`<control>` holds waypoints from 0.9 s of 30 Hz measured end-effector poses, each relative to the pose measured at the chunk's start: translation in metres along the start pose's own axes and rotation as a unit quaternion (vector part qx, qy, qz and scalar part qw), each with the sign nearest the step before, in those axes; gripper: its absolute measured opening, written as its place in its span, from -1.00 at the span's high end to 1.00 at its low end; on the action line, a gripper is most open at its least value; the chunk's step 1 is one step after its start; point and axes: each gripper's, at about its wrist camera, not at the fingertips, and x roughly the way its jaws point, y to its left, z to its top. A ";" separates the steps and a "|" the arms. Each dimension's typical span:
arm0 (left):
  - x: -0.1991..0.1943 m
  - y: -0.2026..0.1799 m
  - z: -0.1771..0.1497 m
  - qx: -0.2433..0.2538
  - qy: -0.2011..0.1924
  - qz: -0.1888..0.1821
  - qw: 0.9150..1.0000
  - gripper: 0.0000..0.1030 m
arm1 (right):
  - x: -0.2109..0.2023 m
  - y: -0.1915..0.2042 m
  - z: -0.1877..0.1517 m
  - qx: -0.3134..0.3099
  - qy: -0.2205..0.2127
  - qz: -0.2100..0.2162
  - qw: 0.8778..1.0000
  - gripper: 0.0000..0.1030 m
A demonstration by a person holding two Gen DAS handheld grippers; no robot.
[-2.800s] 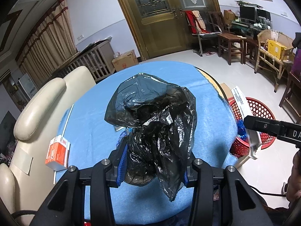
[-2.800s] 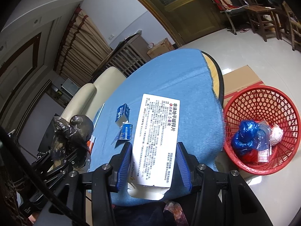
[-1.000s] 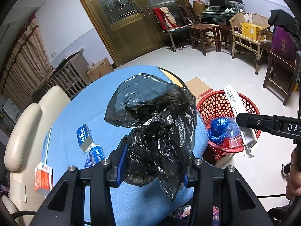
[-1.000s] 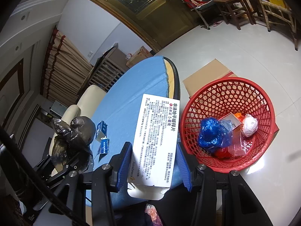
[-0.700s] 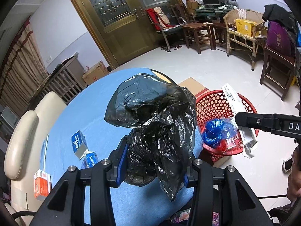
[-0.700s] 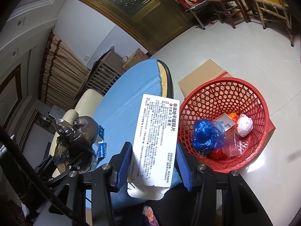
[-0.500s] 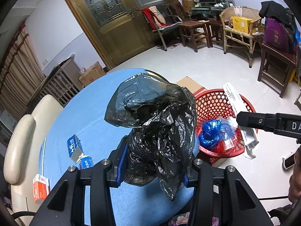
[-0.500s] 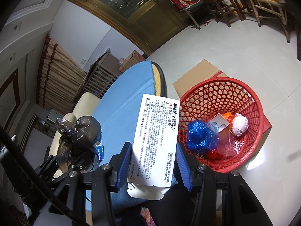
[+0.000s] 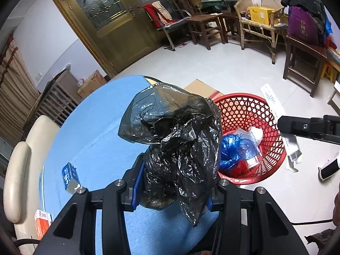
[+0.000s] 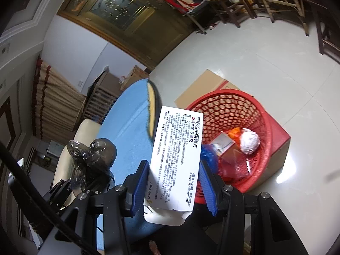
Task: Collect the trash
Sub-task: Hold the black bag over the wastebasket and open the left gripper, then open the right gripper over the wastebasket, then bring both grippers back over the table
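The black plastic bag (image 9: pixel 174 140) is crumpled, glossy and partly translucent at its ballooned top, with a loose tail hanging below. The left gripper (image 9: pixel 172 187) is clamped on its lower bunched part, blue pads pressing both sides. In the right wrist view the same bag (image 10: pixel 93 159) appears left of the red basket, above the blue tablecloth (image 10: pixel 127 131).

The white medicine box (image 10: pixel 176 161) is a flat carton printed with black Chinese text, a red mark and an AstraZeneca logo; its bottom flap is open. The right gripper (image 10: pixel 174 188) is closed on its two long edges. The box is held upright, just left of the red basket (image 10: pixel 263 127) and overlapping its near rim in view.

Count: one black bag, one white box, one red basket. The basket stands on the floor beside the round table, against a flat cardboard carton (image 10: pixel 204 87). Inside the basket lie one blue plastic bag (image 9: pixel 233 148), one white wad (image 10: pixel 249 142), one orange item and some clear wrapping. On the tablecloth left of the basket rest one blue-and-white small box (image 9: pixel 69 175) and one orange-and-white box (image 9: pixel 42 223).

Compared with 0.5 s ago, both grips are unchanged. The basket sits nearer and more centrally in both views, and only one blue box shows on the cloth.
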 end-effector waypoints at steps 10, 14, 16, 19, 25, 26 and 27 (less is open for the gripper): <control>0.014 -0.016 0.020 0.008 0.012 -0.047 0.999 0.05 | 0.002 -0.032 0.008 0.043 -0.004 -0.019 0.999 -0.01; 0.018 -0.024 0.030 0.007 0.013 -0.073 0.997 0.05 | 0.001 -0.042 0.012 0.058 -0.009 -0.027 0.998 -0.02; 0.020 -0.024 0.034 0.003 0.014 -0.083 0.996 0.01 | 0.001 -0.047 0.014 0.070 -0.009 -0.029 0.997 -0.06; 0.018 -0.023 0.038 -0.003 0.010 -0.094 0.995 -0.17 | -0.001 -0.053 0.016 0.082 -0.009 -0.028 0.996 -0.20; 0.008 -0.015 0.034 -0.010 -0.007 -0.097 0.995 -0.25 | -0.003 -0.051 0.018 0.078 -0.012 -0.025 0.997 -0.21; 0.008 -0.014 0.034 -0.014 -0.007 -0.097 0.995 -0.25 | -0.004 -0.050 0.018 0.075 -0.012 -0.024 0.997 -0.21; 0.005 -0.011 0.031 -0.018 -0.007 -0.099 0.995 -0.25 | -0.004 -0.049 0.017 0.073 -0.012 -0.024 0.997 -0.21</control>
